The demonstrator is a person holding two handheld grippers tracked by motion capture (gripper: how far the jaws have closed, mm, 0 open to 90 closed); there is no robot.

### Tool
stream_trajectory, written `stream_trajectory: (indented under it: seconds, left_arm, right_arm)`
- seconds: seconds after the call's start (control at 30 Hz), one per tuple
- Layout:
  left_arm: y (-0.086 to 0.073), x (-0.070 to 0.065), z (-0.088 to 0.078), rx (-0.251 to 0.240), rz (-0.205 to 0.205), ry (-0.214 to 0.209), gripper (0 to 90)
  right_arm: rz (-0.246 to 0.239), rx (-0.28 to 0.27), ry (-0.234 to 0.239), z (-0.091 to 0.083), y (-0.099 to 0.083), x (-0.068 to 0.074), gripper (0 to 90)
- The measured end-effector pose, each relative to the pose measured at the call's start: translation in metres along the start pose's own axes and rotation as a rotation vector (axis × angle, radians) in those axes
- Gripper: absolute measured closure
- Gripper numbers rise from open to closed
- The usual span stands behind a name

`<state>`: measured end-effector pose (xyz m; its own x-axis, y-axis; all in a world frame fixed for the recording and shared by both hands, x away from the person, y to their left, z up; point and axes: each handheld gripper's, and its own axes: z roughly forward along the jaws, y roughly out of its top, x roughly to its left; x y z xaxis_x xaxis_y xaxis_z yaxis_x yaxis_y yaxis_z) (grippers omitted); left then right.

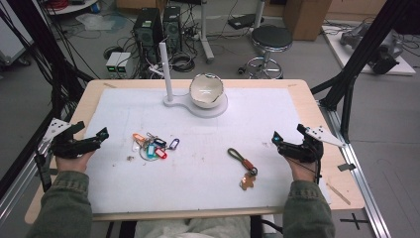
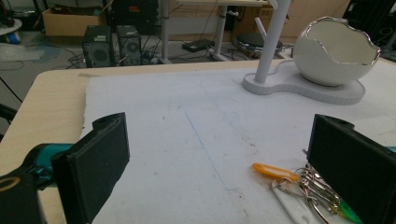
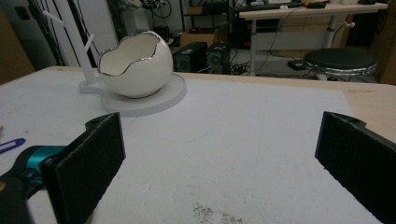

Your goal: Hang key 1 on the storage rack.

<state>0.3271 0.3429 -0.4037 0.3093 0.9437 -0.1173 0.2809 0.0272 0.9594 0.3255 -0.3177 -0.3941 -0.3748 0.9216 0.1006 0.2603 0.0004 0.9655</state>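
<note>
A bunch of keys with coloured tags (image 1: 151, 146) lies left of centre on the white mat (image 1: 208, 129). A keychain with an olive strap and a brown tag (image 1: 242, 166) lies right of centre. My left gripper (image 1: 91, 131) rests at the mat's left edge, open with nothing between its jaws. In the left gripper view the gripper (image 2: 224, 163) frames bare mat, and the keys (image 2: 308, 186) lie partly behind one jaw. My right gripper (image 1: 287, 135) sits at the mat's right edge, open. In the right gripper view this gripper (image 3: 224, 163) holds nothing.
A white stand with an upright post (image 1: 166, 69) and an egg-shaped white bowl (image 1: 206, 90) sits at the back centre of the mat. The bowl (image 2: 334, 51) (image 3: 133, 60) is far ahead of both grippers. A stool (image 1: 270, 42) and computer towers stand beyond the table.
</note>
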Motion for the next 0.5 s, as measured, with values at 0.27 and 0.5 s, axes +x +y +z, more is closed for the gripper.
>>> stream_trajectory:
  seconds: [0.27, 0.5]
  left_arm:
    - [-0.0001, 0.0008, -0.0001, 0.001, 0.000, 0.001, 6.2]
    - [-0.0005, 0.0012, 0.0010, 0.007, -0.003, -0.001, 6.2]
  right_arm:
    - [0.003, -0.002, -0.001, -0.0012, 0.0002, -0.0003, 0.6]
    - [-0.008, -0.001, 0.000, -0.0009, 0.0003, 0.0011, 0.7]
